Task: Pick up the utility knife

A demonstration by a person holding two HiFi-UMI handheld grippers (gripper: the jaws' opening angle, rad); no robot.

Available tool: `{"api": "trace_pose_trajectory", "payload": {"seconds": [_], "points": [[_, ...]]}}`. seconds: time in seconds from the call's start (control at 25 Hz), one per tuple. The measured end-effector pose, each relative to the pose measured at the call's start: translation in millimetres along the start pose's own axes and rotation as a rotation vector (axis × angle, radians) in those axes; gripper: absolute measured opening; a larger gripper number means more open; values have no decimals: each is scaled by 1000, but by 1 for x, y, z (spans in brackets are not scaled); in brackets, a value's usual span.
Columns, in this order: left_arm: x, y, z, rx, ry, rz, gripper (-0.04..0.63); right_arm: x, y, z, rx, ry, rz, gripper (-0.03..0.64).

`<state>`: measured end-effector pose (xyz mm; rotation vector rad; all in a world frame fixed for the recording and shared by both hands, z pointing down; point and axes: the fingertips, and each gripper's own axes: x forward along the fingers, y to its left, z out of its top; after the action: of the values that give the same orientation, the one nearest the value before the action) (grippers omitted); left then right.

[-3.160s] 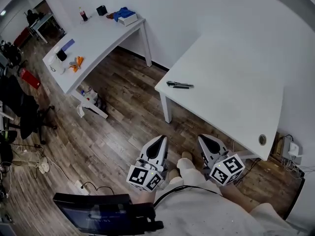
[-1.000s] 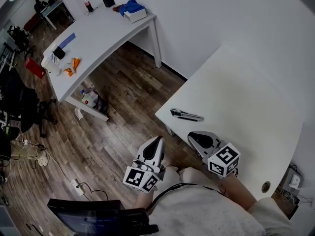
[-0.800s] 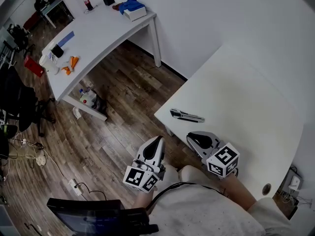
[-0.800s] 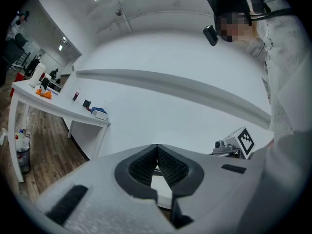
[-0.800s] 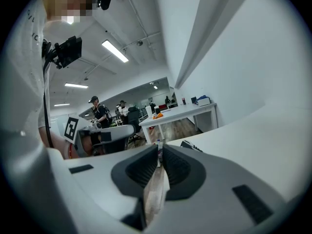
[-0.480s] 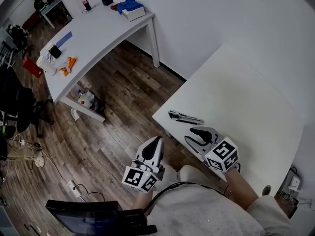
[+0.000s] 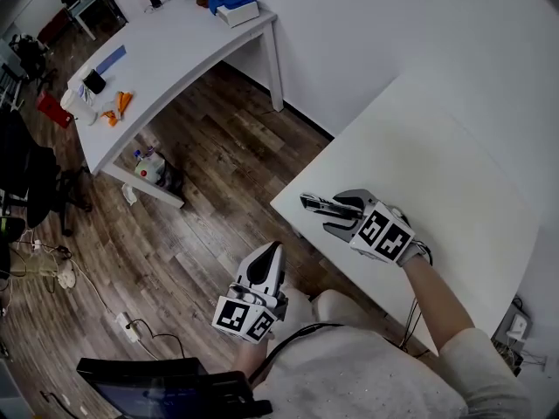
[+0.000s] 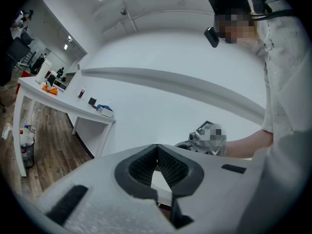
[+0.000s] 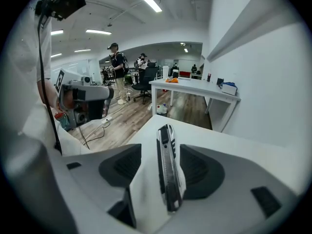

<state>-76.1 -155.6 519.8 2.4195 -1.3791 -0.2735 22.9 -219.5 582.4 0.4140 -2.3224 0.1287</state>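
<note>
The utility knife (image 7: 314, 203), grey and black, lies flat near the front left corner of the white table (image 7: 437, 164). My right gripper (image 7: 334, 214) tilts down over it, jaws opening. In the right gripper view the knife (image 9: 166, 167) runs lengthwise between the two pads, close to the right one, with a gap to the left one. Neither pad presses on it. My left gripper (image 7: 266, 258) hangs over the wooden floor in front of the table, apart from the knife. Its jaws are shut with nothing in them, as the left gripper (image 8: 157, 154) shows in its own view.
The table's left edge (image 7: 293, 216) runs just past the knife's tip. A second white desk (image 7: 166, 55) stands at the back left with a blue bundle, a bottle and small items. A dark screen (image 7: 166, 387) sits at the bottom left. People (image 9: 116, 67) stand far off.
My right gripper has moved left and down to the knife, tilted over, and its jaws have gone from shut to wide apart around the knife. The left gripper has sunk slightly.
</note>
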Motion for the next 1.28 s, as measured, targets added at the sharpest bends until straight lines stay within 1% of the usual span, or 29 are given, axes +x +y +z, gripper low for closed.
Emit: {"api": "trace_pose_trajectory", "payload": {"seconds": [0.16,0.32,0.56,0.72,0.84,0.96,1.08,1.28], "points": [[-1,4,-3,-3,-1,8,8,15,-9,-6,20,36,49,225],[-3,9,-2,-9,-7,15,8,22,-12,-12,16,98,92,225],[-4,17,-4,-29,-15,24,8,29,-16,-14,4,148,114,224],[-6,25,-11,-67,-16,37,8,32,-13,-14,-48,192,124,222],[-7,27,-13,-72,-14,40,8,32,-5,-10,-63,231,143,199],[-6,29,-15,-76,-16,43,8,33,-8,-13,-62,256,142,184],[-6,30,-14,-78,-20,41,8,32,-11,-14,-46,265,139,152],[-8,31,-13,-80,-28,41,8,32,-10,-13,-43,262,133,141]]}}
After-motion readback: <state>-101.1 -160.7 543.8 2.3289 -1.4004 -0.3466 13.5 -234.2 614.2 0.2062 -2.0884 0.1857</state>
